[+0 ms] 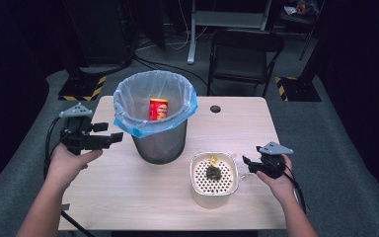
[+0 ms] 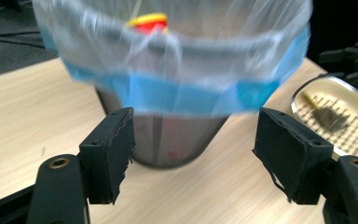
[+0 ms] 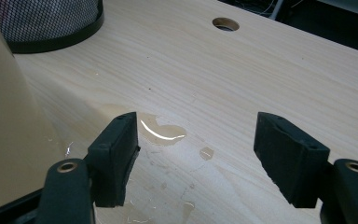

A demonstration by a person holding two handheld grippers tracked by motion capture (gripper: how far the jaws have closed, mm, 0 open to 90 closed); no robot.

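L gripper [image 1: 109, 138] held level in L hand [image 1: 69, 163], jaws apart, nothing gripped; R gripper [image 1: 247, 163] likewise, jaws apart.

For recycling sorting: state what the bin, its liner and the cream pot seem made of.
Bin: black metal mesh, fine see-through grid. Liner: thin translucent plastic film, crinkled, blue hem. Cream pot: smooth and glossy, perhaps plastic or enamel; cannot tell.

From my end I can read no text anywhere. The red can [image 1: 158, 109] in the bin [image 1: 155, 143] carries a yellow label, but its print is too small and blurred to make out.
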